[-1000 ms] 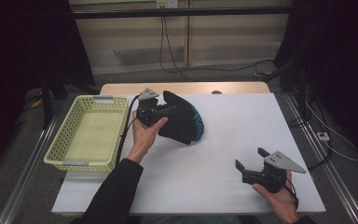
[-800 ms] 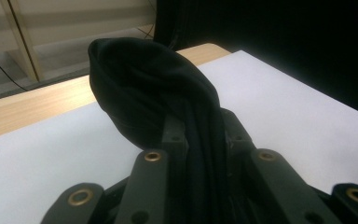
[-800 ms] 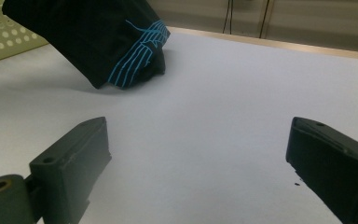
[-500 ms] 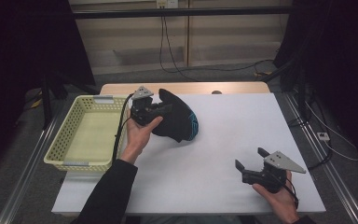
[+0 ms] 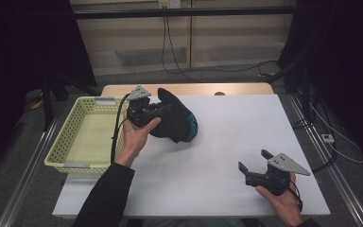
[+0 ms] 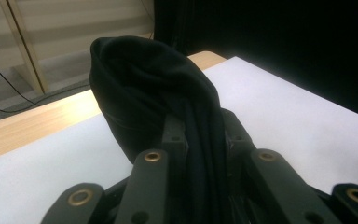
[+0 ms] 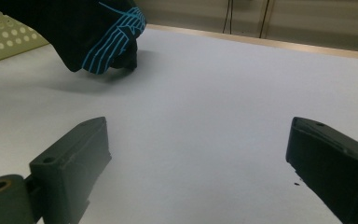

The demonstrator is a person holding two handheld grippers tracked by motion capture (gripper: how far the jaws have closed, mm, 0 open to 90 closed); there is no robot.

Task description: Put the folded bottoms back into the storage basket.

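Gripping the black cloth [image 5: 175, 123] with my left gripper [image 5: 163, 109], clenched on a fold, upper left of center in the high view, beside the yellow basket [image 5: 66, 142]. My right gripper [image 5: 251, 163] rests released, lower right on the white table [image 5: 227, 142].

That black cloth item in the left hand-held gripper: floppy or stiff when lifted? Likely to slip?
Probably floppy: the black garment bunches and folds around the left hand-held gripper and sags toward the table. It looks light, since one pinch carries most of it. Slipping seems unlikely, as the fabric is wedged deep between the closed jaws, though its lower end may drag.
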